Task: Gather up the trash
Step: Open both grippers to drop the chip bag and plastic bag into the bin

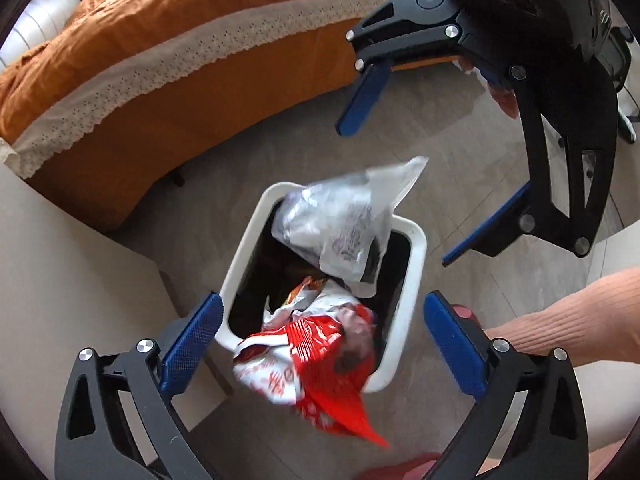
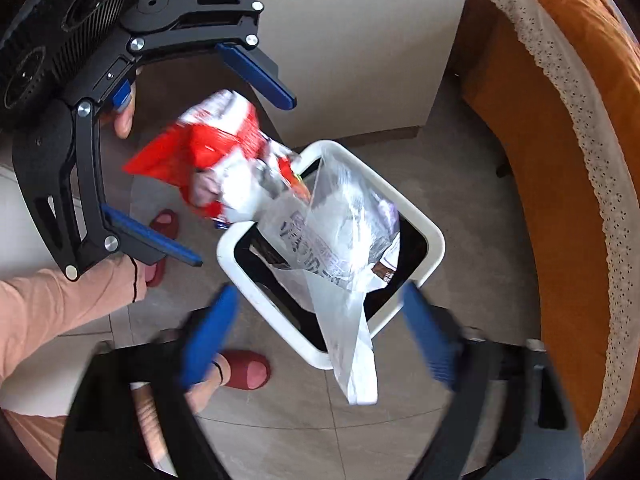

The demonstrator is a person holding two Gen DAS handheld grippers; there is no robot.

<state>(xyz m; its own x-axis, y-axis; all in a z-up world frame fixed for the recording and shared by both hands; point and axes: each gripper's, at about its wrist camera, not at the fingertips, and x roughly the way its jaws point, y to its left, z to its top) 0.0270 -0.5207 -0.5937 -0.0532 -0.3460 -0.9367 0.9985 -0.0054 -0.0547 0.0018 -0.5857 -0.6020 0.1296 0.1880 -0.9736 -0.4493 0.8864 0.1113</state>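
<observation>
Two pieces of trash are being dropped over a white rectangular plastic waste bin (image 1: pixel 416 276) standing on the grey tiled floor (image 1: pixel 256 152) at the centre of both views. A crumpled red-and-white foil snack wrapper (image 1: pixel 316 364) is hanging over the bin's lower rim in the left wrist view, and a clear crinkled plastic bag with dark print (image 2: pixel 336 240) is draped across the opening, its tail spilling over the near rim in the right wrist view. Neither piece is being held: the left gripper (image 1: pixel 324 348) is spread wide at the bottom of its frame, its blue pads clear of the wrapper, and the right gripper (image 2: pixel 316 336) is likewise gaping, blurred, around the bag's tail without pressing it. Judging by this, the drop-off is nearly finished, though both pieces are not yet fully inside. Both grippers are being pointed steeply downward over the bin, beside an orange quilted bedspread (image 1: pixel 132 40) at upper left.
</observation>
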